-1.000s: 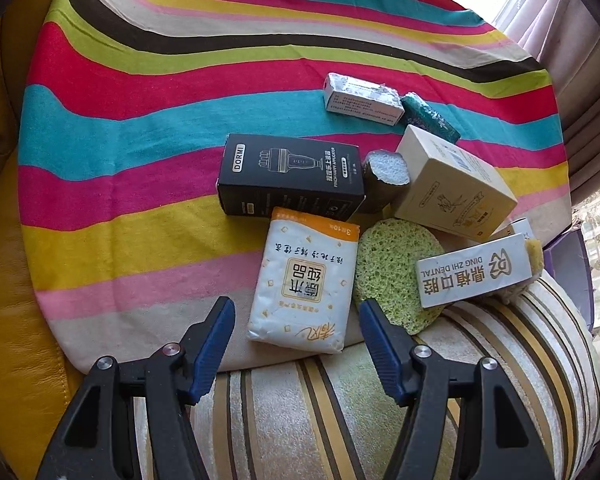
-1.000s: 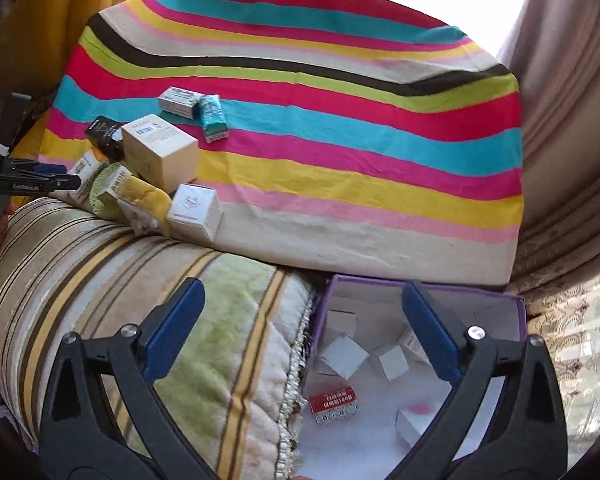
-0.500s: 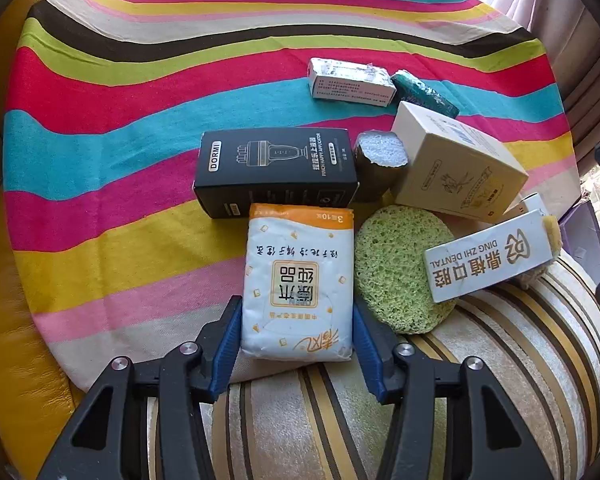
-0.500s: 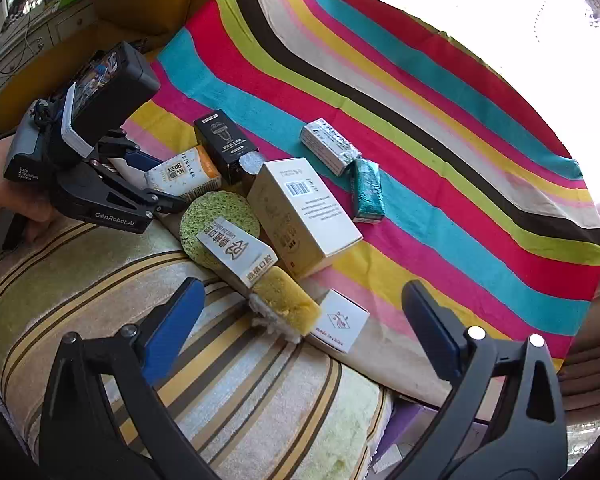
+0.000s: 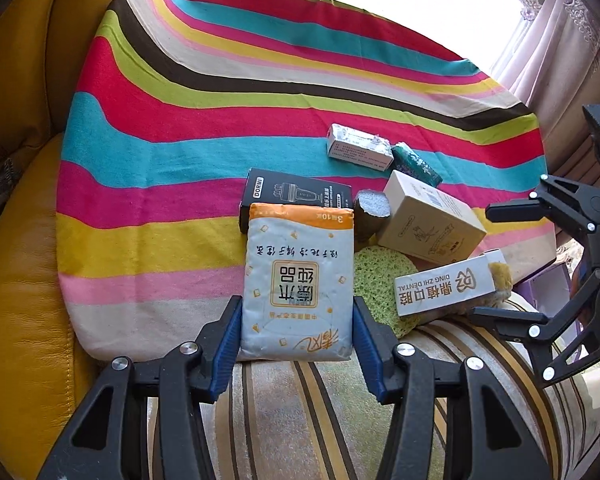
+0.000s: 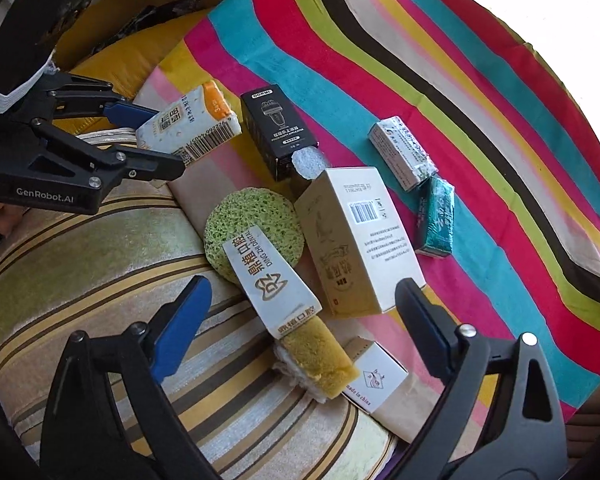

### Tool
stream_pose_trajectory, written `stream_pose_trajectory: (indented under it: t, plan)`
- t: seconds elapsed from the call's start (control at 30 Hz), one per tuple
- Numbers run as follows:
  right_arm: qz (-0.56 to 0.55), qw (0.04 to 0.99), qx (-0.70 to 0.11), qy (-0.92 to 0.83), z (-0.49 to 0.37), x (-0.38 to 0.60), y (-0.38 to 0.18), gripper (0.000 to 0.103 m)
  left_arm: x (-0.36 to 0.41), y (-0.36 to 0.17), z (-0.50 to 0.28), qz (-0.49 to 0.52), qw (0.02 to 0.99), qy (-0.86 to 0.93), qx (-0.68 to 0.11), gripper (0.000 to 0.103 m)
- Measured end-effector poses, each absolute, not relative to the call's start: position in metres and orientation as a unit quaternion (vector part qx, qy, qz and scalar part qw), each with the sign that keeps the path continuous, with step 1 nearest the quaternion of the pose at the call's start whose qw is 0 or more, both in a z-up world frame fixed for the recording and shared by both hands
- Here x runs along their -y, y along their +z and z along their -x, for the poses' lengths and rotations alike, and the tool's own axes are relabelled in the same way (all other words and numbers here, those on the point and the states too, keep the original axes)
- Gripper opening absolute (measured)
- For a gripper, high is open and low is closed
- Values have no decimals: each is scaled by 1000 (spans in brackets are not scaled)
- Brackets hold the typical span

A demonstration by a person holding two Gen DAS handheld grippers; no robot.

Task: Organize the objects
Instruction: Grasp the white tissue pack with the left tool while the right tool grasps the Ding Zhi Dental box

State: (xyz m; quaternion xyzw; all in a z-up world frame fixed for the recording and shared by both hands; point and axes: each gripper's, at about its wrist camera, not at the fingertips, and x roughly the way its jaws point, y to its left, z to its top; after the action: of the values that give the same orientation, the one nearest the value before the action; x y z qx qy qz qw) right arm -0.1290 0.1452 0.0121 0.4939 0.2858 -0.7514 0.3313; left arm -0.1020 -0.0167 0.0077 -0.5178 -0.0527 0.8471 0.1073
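My left gripper (image 5: 296, 332) is shut on a white and orange tissue pack (image 5: 298, 280) and holds it lifted above the striped cloth (image 5: 180, 160); it also shows in the right wrist view (image 6: 188, 124). My right gripper (image 6: 300, 320) is open and empty, over a white dental box (image 6: 272, 280) that lies on a green round sponge (image 6: 252, 216) and a yellow sponge (image 6: 316, 356). A beige carton (image 6: 360, 240), a black box (image 6: 276, 132), a silver box (image 6: 402, 152) and a teal packet (image 6: 436, 216) lie on the cloth.
A small white box (image 6: 376, 380) lies at the cloth's near edge. A striped cushion (image 6: 100, 264) fills the foreground. A yellow leather seat (image 5: 20, 240) rises on the left. A purple box's edge (image 5: 548, 288) and curtains (image 5: 560, 60) are at the right.
My left gripper shut on the tissue pack and lifted it off the cloth. My right gripper swung from the purple box to above the dental box and sponges.
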Motion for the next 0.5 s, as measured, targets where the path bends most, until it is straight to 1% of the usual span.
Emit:
stream_pose_trajectory:
  t: [0.1,0.2,0.3,0.47,0.5]
  plan:
    - [-502,345,-294,-737,132,-142,6,85,21,7,104,517,103,847,65,53]
    - [-499,357,-314,-724,132,-137,1,81,21,7,106,515,101,848,70,53]
    - [-499,360,-333,-714,132,-133,-4,73,22,8,104,513,103,849,73,53]
    - [-493,373,-349,-705,125,-128,-7,73,23,7,104,514,102,848,77,53]
    - [-491,371,-351,-705,124,-129,-7,71,23,8,104,513,102,849,77,53]
